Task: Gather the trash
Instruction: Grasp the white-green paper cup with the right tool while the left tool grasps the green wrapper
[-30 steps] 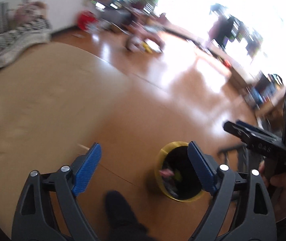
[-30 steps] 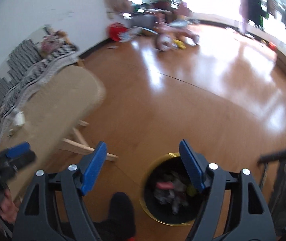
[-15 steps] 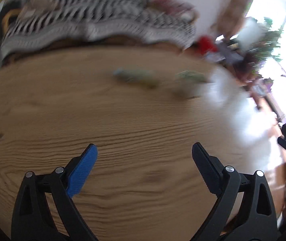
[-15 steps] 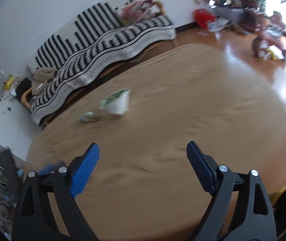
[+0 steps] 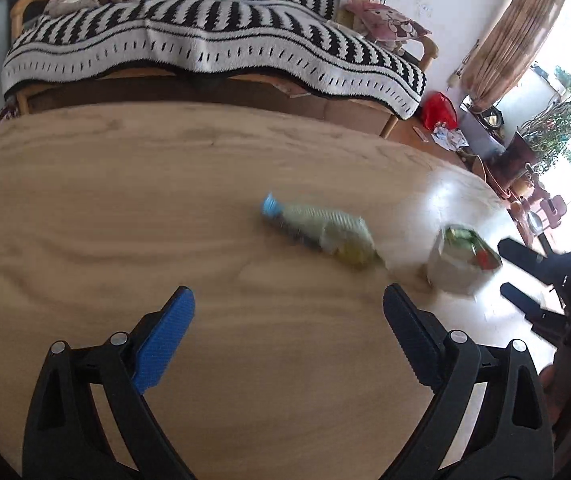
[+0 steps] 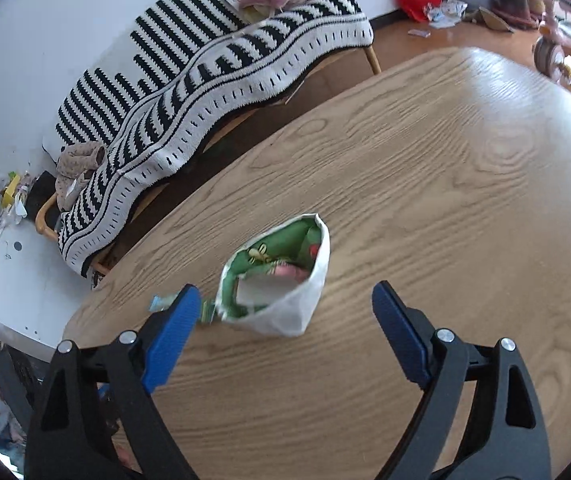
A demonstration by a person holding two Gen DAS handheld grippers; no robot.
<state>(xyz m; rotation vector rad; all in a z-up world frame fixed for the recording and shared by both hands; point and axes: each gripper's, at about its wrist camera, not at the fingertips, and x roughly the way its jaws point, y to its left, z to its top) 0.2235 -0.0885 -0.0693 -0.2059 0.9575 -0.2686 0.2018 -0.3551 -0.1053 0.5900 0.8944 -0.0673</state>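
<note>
Bottle (image 5: 319, 232) lies flat, blue cap pointing upper-left

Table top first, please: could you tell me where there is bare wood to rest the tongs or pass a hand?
The table is bare from the left tongs to the far edge by the striped sofa. Right of the white carton, wood runs bare to the glare. It is crowded where the plastic bottle lies beside the carton, near the right tongs.

Obstacles on table (image 5: 85, 208): bottle (image 5: 317, 232) centre-right, open carton (image 6: 281, 280) mid-frame. Bare wood left and lower frame.
</note>
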